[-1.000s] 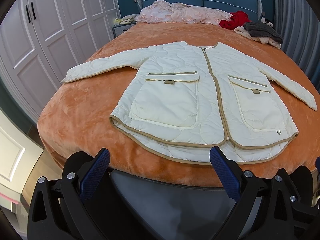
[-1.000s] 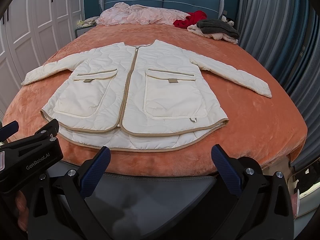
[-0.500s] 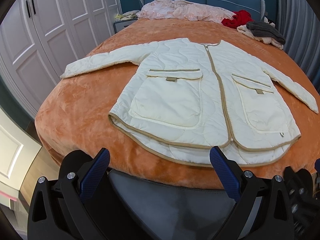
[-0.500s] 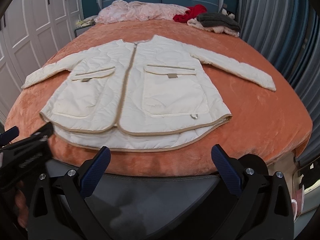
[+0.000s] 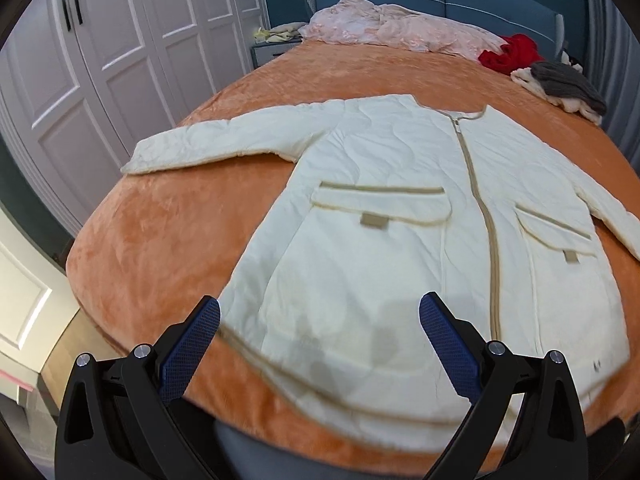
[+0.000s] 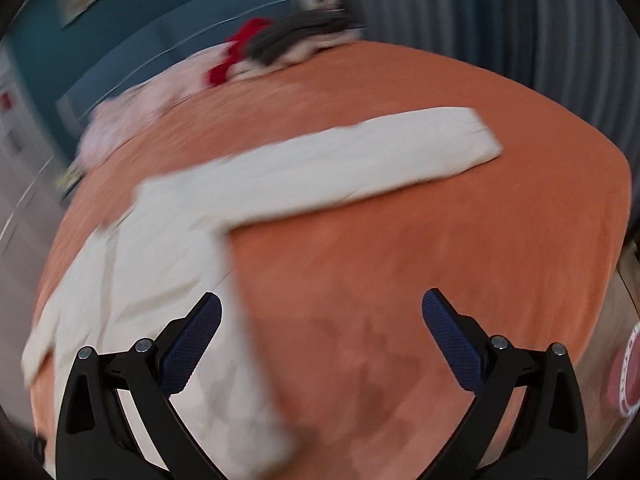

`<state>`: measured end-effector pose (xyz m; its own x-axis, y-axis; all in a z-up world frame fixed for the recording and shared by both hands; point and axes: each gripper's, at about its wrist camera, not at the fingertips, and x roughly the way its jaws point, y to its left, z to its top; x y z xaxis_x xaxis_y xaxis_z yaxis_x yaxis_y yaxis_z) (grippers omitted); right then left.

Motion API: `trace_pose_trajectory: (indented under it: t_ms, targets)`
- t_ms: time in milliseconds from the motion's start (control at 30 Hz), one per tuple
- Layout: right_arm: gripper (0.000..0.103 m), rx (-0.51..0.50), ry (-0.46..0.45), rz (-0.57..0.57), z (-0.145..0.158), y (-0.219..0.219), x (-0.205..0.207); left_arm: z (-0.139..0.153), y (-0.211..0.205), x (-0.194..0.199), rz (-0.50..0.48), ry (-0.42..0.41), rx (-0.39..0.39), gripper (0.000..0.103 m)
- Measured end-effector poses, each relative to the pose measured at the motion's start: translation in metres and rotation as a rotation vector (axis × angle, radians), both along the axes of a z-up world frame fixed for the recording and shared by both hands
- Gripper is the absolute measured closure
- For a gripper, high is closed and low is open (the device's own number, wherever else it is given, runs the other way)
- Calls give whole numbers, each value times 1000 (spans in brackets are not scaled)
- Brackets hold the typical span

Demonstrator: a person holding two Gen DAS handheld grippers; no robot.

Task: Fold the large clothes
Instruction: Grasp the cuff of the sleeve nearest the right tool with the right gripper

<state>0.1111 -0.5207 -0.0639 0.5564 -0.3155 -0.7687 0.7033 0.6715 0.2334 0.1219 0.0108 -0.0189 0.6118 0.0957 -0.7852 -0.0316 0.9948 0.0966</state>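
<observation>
Jacket [image 5: 400, 248] lay flat, front up and zipped, on the orange bed [image 5: 160, 240], sleeves spread toward 9 and 3 o'clock, hem at the near edge, probably laid out so each side could be folded inward. Left gripper [image 5: 319, 330] hovered over the hem at 6 o'clock with fingers spread, holding nothing; right gripper [image 6: 321, 328], fingers likewise spread and empty, hung beside the jacket's right side seam, right sleeve [image 6: 360, 160] running to 1 o'clock. Bare bed lay around that sleeve, the clothes pile [image 5: 552, 80] well apart at 1 o'clock.
</observation>
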Motion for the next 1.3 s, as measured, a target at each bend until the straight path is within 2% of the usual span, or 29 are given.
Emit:
trace_pose_trajectory:
  t_ms: [100,200,367,467,567,667,700,767,833,967,1067,1167,1233,1300]
  targets:
    - [5,20,-22,-95,-15,-60,9,-3,-4,19,11,3,11,6]
    - [5,88,-41,-200,-37,-112,10,-8,-7,35,33,12,15,6]
    - [9,198,-97,-347,-71,-163,-1,-18,-10,50,57,31,0,6]
    - [23,224,-116,-380,-81,-179,-2,-23,-10,57,76,38,10,6]
    - [36,186,-121,-400,-81,-185,-1,-28,-7,61,103,38,31,6]
    - [63,190,-125,-407,-81,-195,3,-30,-1,63,132,32,52,6]
    - [80,200,-133,-392,-80,-197,8,-30,1,64,141,32,60,6]
    - [85,166,-133,-384,-69,-196,17,-32,6,65,152,35,76,6]
    - [96,132,-169,-347,-51,-191,25,-34,10,66,167,38,96,6]
    - [100,67,-261,-219,1,-164,48,-36,23,67,192,45,96,6]
    - [101,2,-332,-55,48,-121,79,-37,31,66,210,45,89,6]
    - [102,-64,-396,169,96,-52,120,-38,38,64,224,47,76,6]
    - [102,-91,-412,294,115,-8,140,-37,44,62,233,45,67,6]
    - [101,-54,-425,381,124,25,159,-37,50,60,243,50,55,6]
